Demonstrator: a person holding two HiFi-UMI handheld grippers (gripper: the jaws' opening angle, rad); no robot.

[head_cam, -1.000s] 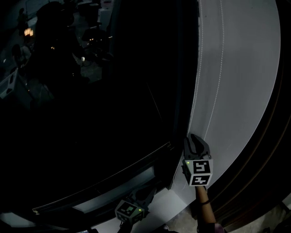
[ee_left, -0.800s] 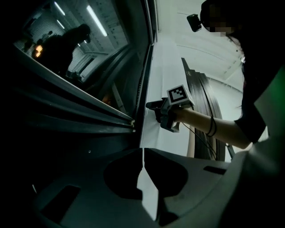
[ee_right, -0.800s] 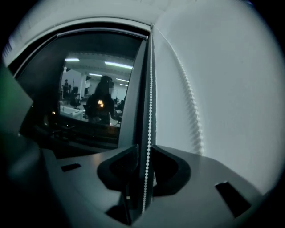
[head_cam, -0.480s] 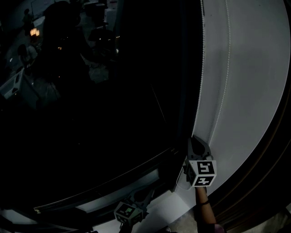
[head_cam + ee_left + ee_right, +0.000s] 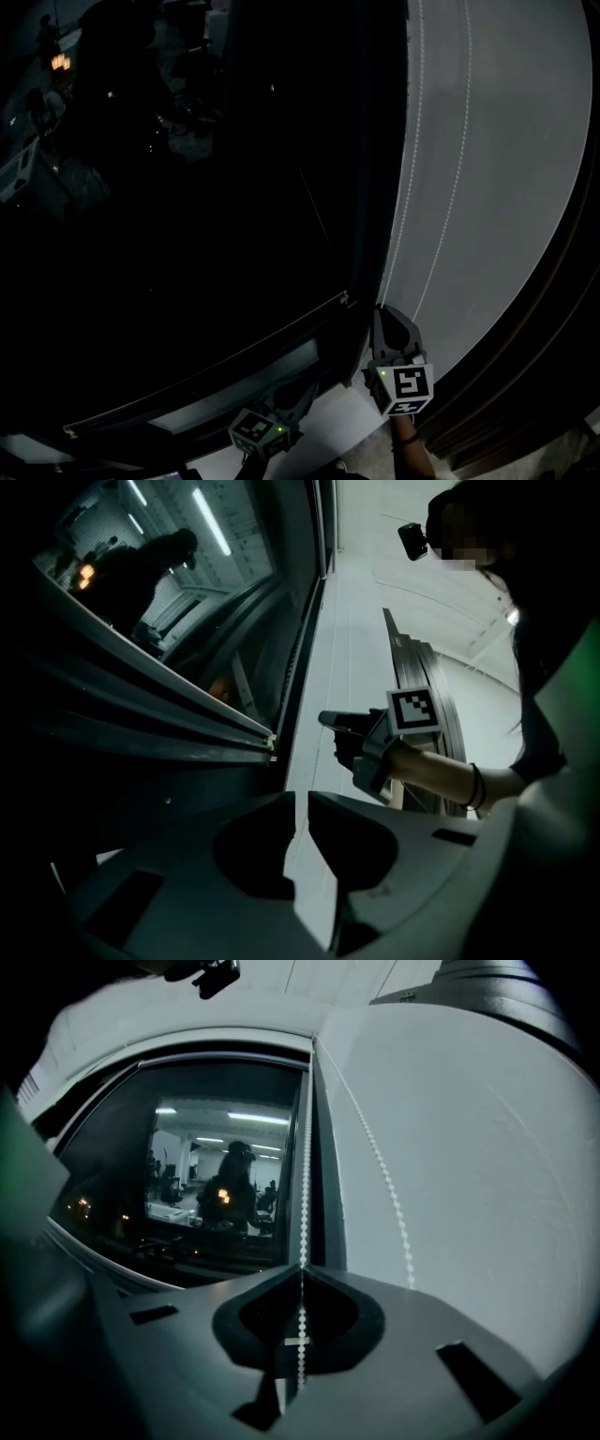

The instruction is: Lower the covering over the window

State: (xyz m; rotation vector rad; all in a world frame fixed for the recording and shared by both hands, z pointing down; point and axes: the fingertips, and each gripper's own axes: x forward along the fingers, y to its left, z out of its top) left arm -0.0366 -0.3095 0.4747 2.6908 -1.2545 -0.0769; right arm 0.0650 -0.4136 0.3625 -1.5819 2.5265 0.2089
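The dark window pane (image 5: pixel 187 206) fills the left of the head view. A white bead chain (image 5: pixel 405 187) hangs in two strands on the pale wall beside the frame. My right gripper (image 5: pixel 382 313) points up at the left strand. In the right gripper view its jaws are closing on that bead chain (image 5: pixel 303 1241), which runs straight between the meeting tips of the right gripper (image 5: pixel 300 1275). The second strand (image 5: pixel 389 1194) hangs free. My left gripper (image 5: pixel 298 394) sits low by the sill. The jaws of the left gripper (image 5: pixel 302 803) are opening, a narrow gap with nothing in it.
A pale bar with an end cap (image 5: pixel 345 299) crosses the lower part of the pane; whether it belongs to the covering I cannot tell. A dark door frame (image 5: pixel 553 281) bounds the wall on the right. A person's forearm (image 5: pixel 441 775) carries the right gripper.
The right gripper has dropped a little along the left strand of the chain. The left gripper stays low near the sill.
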